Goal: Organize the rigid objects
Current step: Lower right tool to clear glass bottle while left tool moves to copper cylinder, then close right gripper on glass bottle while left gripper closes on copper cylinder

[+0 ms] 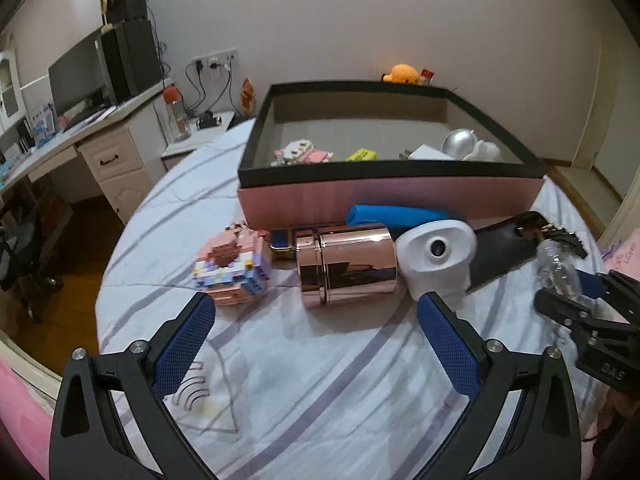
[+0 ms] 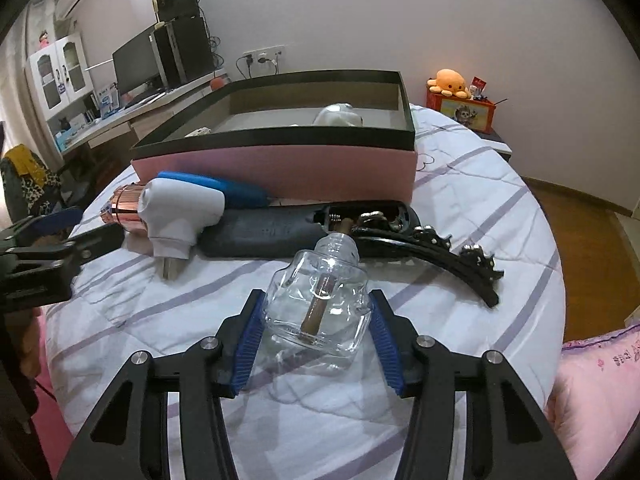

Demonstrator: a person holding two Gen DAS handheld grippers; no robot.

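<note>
My right gripper (image 2: 316, 300) is shut on a clear glass bottle (image 2: 320, 304), pads pressed on both its sides, just above the striped bedsheet. In the left wrist view the bottle (image 1: 558, 268) shows at the far right. My left gripper (image 1: 316, 304) stands open just in front of a rose-gold metal cylinder (image 1: 348, 266) lying on its side. Left of the cylinder sits a pink and blue brick model (image 1: 236, 268). To its right are a white device (image 1: 436, 256), a blue object (image 1: 392, 214) and a flat black case (image 1: 504, 248).
A large pink box with a black rim (image 1: 384, 196) stands behind the row and holds several small items. An ornate black hair clip (image 2: 432, 248) lies right of the case. A pink pillow (image 2: 592, 392) is at the right; a desk (image 1: 80, 140) stands beyond the bed's left edge.
</note>
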